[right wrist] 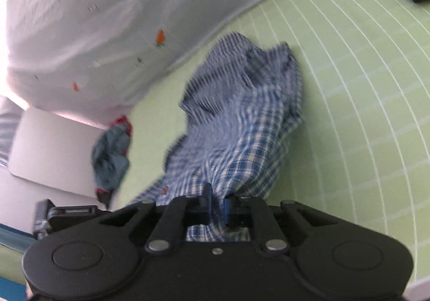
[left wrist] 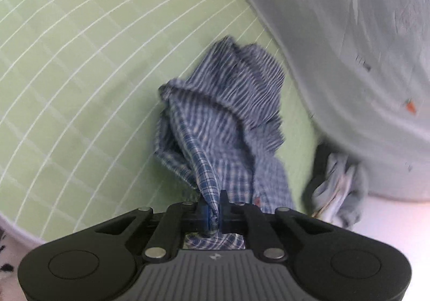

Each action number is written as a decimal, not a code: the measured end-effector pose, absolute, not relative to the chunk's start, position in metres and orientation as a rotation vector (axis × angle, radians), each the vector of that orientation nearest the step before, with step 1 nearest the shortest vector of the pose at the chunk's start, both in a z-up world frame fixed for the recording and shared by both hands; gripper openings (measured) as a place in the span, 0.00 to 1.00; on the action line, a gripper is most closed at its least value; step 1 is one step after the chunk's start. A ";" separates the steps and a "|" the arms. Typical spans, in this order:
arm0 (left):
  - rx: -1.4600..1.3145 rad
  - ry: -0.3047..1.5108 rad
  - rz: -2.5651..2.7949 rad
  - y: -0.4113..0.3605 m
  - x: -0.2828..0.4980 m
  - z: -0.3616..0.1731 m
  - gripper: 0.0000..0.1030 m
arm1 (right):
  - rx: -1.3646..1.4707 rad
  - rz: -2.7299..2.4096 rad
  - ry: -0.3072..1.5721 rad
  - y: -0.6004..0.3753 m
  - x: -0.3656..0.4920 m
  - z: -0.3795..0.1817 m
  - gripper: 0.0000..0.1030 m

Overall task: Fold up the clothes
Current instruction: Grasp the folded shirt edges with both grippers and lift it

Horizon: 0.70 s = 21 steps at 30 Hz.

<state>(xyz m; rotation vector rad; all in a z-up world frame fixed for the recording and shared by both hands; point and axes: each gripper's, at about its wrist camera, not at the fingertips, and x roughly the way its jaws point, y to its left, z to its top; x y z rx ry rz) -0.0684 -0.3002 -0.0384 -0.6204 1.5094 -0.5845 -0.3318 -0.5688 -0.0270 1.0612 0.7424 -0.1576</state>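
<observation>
The green gridded sheet filled most of both my views, a flat bed surface that gave me room to lay cloth out. Along its edge lay a pale quilt printed with carrots, bunched aside, as I judged, to leave the sheet open for folding. Between the two tools hung the blue checked garment, crumpled and blurred, its bulk sagging toward the sheet while two parts of it ran up into my claws. I judged I held it at two spots so that it could be spread between them; whether those were corners, a hem or a waistband I could not tell. It was not folded at this moment. A grey and white bundle of cloth sat near the quilt in the left view, and a teal and red piece lay near the edge in the right view, both apart from the checked garment and possibly waiting their turn or already dealt with. My left gripper was pinching a twist of the checked cloth, and my right gripper was pressed onto another part of it.
</observation>
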 end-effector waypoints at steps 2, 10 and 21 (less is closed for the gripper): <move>-0.664 1.512 -0.592 -0.307 -0.051 -0.035 0.06 | 1.137 -0.145 0.711 -0.582 -0.321 -0.027 0.08; -0.738 1.487 -0.597 -0.368 0.042 -0.038 0.06 | 1.229 -0.148 0.664 -0.649 -0.252 -0.041 0.08; -0.600 1.355 -0.539 -0.472 0.168 -0.079 0.45 | 1.194 -0.258 0.659 -0.743 -0.135 -0.090 0.18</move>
